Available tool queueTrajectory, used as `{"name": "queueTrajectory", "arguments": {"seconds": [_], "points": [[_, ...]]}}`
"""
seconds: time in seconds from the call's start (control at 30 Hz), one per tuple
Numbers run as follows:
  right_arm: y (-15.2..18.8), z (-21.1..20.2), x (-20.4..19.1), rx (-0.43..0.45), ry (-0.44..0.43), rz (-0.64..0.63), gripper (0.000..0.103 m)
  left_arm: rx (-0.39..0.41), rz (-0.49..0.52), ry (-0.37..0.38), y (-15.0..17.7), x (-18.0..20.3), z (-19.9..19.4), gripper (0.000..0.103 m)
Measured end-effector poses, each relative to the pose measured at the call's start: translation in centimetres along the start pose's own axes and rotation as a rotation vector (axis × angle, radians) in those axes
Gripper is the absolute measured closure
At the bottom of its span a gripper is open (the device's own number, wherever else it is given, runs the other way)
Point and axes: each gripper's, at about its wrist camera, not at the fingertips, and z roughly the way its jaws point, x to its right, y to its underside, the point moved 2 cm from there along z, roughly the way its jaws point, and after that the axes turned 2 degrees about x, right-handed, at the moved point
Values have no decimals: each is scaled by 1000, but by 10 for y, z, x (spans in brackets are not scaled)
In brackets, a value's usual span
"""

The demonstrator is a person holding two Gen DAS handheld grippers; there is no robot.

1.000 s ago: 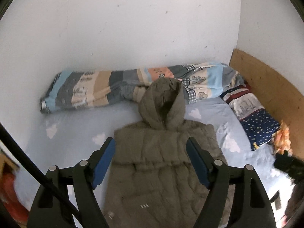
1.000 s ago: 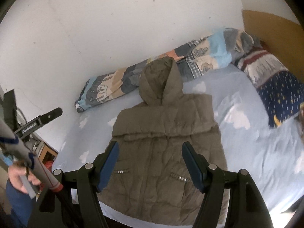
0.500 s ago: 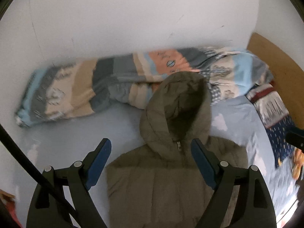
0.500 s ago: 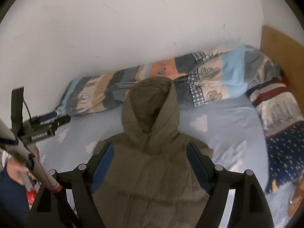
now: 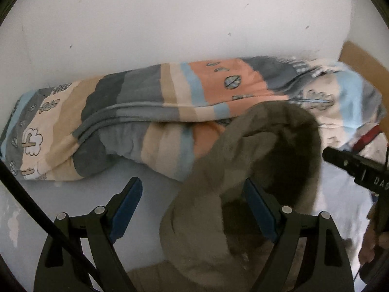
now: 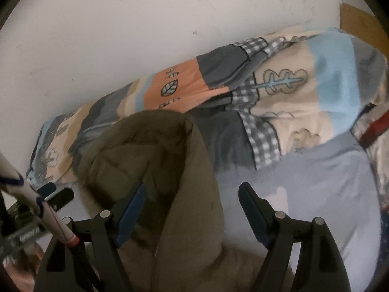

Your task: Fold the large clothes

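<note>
Rolled patchwork quilt (image 5: 170, 112) in orange, grey, beige and blue lies along the white wall (image 5: 170, 19), behind the olive quilted hooded jacket (image 5: 243, 170). Jacket lies on the pale blue cloud-print bedsheet (image 6: 304, 175), hood touching the quilt. Left gripper (image 5: 192, 204) and right gripper (image 6: 192, 204): jaws apart, just widened, hood fabric between, unclamped. Wooden headboard (image 5: 359, 56) at right.

"das" on black gripper bar (image 5: 359, 170)

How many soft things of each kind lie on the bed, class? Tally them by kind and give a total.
Hooded jackets: 1, olive hooded jacket
Rolled quilts: 1, patchwork quilt
Pillows: 1, red-striped pillow, only its edge in view
Total: 3
</note>
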Motion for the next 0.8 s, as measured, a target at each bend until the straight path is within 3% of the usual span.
{"name": "queueTrajectory", "arguments": {"seconds": [0.07, 0.13, 0.17, 0.27, 0.4, 0.57, 0.8], "points": [[-6, 19, -5, 13, 14, -23, 20, -16, -3, 4, 2, 1, 19, 19], [-9, 34, -6, 14, 46, -39, 21, -34, -3, 13, 9, 0, 34, 48], [-10, 44, -5, 13, 61, -43, 27, -58, -15, 40, 11, -2, 40, 84], [-8, 59, -6, -14, 68, -84, 95, -34, -51, 39, 17, -10, 36, 87], [3, 31, 1, 40, 48, -79, 95, -28, -79, 111, 25, -17, 4, 87], [15, -20, 11, 54, -3, -63, 95, -17, -15, 146, 39, -8, -60, 87], [63, -118, 11, 56, -76, -126, 95, -9, -37, 187, 105, -14, -154, 86]]}}
